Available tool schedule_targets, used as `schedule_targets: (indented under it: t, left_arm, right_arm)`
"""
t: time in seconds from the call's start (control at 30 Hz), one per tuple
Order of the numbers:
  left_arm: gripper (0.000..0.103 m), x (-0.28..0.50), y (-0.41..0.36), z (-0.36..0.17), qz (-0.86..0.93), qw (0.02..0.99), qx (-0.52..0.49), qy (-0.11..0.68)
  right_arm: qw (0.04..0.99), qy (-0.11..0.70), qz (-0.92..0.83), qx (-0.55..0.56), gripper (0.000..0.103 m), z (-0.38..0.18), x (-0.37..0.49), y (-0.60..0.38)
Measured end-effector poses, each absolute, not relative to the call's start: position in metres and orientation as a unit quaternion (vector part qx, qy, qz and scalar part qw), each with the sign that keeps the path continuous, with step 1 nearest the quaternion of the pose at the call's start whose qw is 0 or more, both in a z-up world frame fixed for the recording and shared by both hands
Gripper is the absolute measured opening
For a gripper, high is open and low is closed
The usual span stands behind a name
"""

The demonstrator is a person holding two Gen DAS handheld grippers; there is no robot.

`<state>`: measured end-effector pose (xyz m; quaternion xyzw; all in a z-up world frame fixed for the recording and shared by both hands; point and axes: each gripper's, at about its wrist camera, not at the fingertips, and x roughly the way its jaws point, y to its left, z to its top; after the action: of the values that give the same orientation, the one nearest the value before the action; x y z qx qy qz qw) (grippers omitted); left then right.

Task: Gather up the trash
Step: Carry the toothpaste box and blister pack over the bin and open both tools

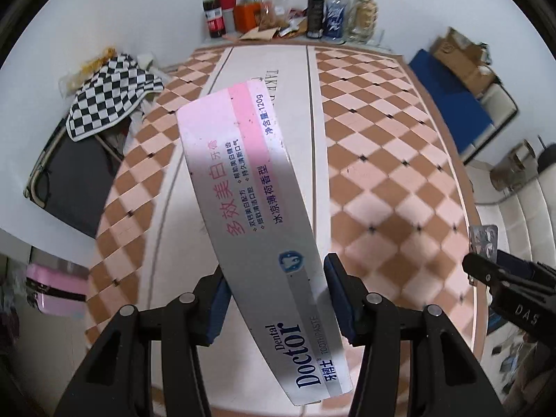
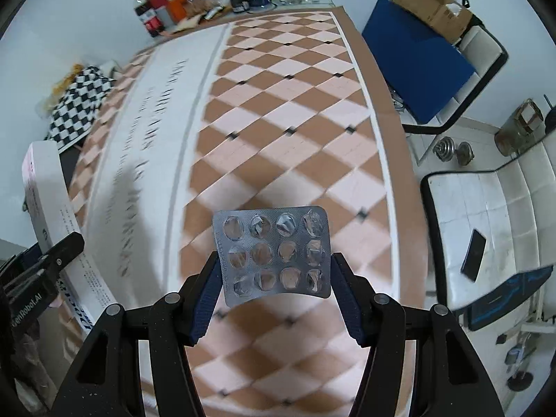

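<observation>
A long pink and silver toothpaste box [image 1: 250,215] fills the left wrist view, raised above the checkered table [image 1: 382,139]. My left gripper [image 1: 274,299] is shut on its lower part, blue pads against both sides. In the right wrist view my right gripper [image 2: 276,285] is shut on an empty silver blister pack [image 2: 274,253], held upright over the table [image 2: 278,104]. The toothpaste box [image 2: 52,226] and left gripper show at that view's left edge. The blister pack [image 1: 483,239] and right gripper show at the left wrist view's right edge.
Bottles, a red can and boxes [image 1: 288,10] crowd the table's far end. A black-and-white checkered cloth [image 1: 111,93] lies on a chair at left. At right stand a chair with a blue folder [image 2: 417,59] and cardboard box, a white seat with a phone [image 2: 473,255], and dumbbells [image 2: 455,151].
</observation>
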<state>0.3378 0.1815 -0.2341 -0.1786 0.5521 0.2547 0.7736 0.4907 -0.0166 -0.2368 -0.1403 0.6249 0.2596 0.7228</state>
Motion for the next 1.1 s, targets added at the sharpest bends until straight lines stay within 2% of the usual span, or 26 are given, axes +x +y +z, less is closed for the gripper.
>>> schedule_targets:
  t: [0.37, 0.63, 0.9, 1.1]
  left_arm:
    - [0.048, 0.163, 0.141, -0.199, 0.180, 0.801, -0.153, 0.550]
    - [0.048, 0.078, 0.095, -0.222, 0.112, 0.776, -0.178, 0.595]
    - [0.048, 0.026, 0.046, -0.306, 0.073, 0.709, -0.245, 0.658]
    - [0.048, 0.030, 0.011, -0.419, 0.069, 0.653, -0.265, 0.706]
  right_arm:
    - [0.743, 0.617, 0.246, -0.087, 0.063, -0.179, 0.263, -0.078]
    - [0.711, 0.658, 0.238, -0.063, 0.063, -0.193, 0.136, -0.130]
    - [0.652, 0.723, 0.219, -0.064, 0.063, -0.270, 0.062, -0.191]
    - [0.616, 0.758, 0.206, -0.063, 0.063, -0.366, 0.039, -0.232]
